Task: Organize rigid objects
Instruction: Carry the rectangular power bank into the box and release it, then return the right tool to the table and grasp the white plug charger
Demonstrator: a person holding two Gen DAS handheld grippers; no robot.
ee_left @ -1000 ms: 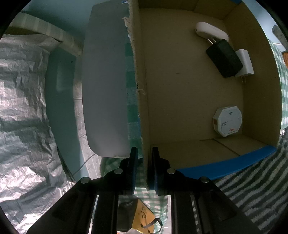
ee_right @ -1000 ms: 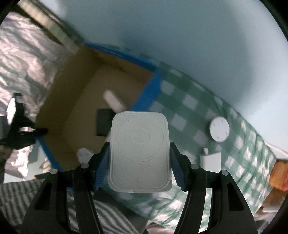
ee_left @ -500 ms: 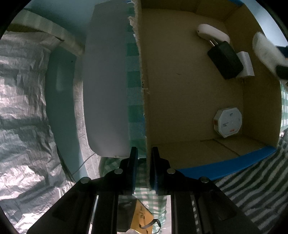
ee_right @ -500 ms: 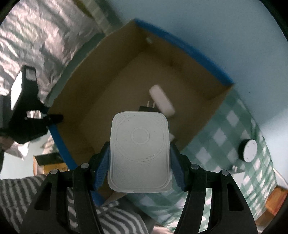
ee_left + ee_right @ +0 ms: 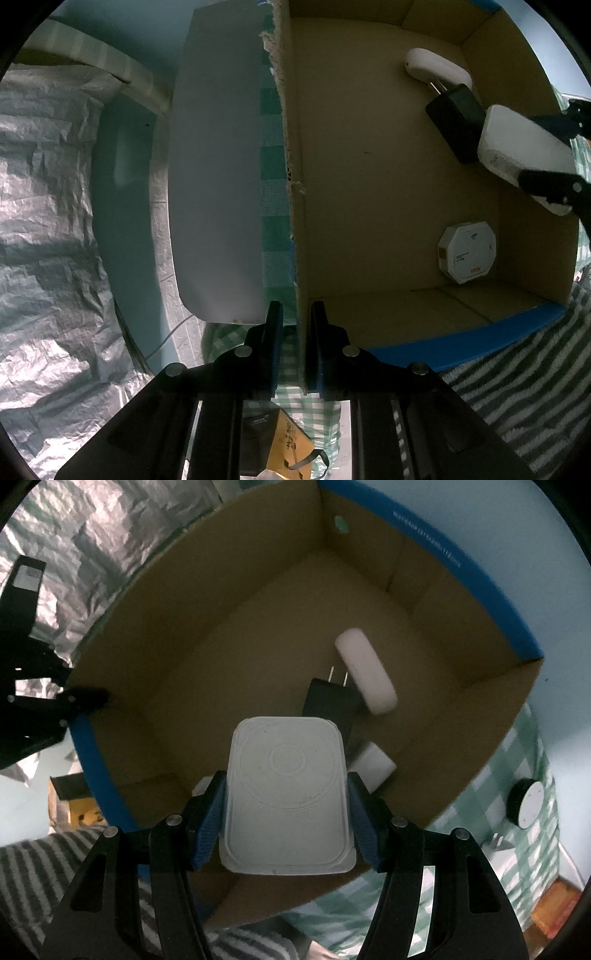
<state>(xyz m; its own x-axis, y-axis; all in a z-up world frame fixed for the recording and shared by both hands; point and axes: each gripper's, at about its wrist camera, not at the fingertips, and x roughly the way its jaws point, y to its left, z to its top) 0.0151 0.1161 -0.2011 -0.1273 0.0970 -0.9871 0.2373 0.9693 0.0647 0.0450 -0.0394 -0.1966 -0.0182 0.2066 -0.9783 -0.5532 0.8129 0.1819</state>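
Observation:
My right gripper (image 5: 286,812) is shut on a flat white rounded-rectangle device (image 5: 287,797) and hangs over the open cardboard box (image 5: 207,635). In the left wrist view that white device (image 5: 517,144) shows at the box's right wall, held by the right gripper (image 5: 546,155). On the box floor lie a white oblong charger (image 5: 365,675), a black plug adapter (image 5: 332,705), a white cube charger (image 5: 371,766) and a white octagonal device (image 5: 466,252). My left gripper (image 5: 296,332) is shut on the box's left wall (image 5: 297,258), one pad on each side.
The box has blue-taped rims (image 5: 461,347) and stands on a green checked cloth (image 5: 517,760). A round black-and-white puck (image 5: 526,806) and a white plug (image 5: 502,843) lie on the cloth outside it. Crinkled silver foil (image 5: 48,221) covers the left; a striped towel (image 5: 517,391) lies in front.
My right gripper, still holding the white device, has come from beside the box to above its inside and lower; it has entered the left wrist view. The left gripper has stayed put.

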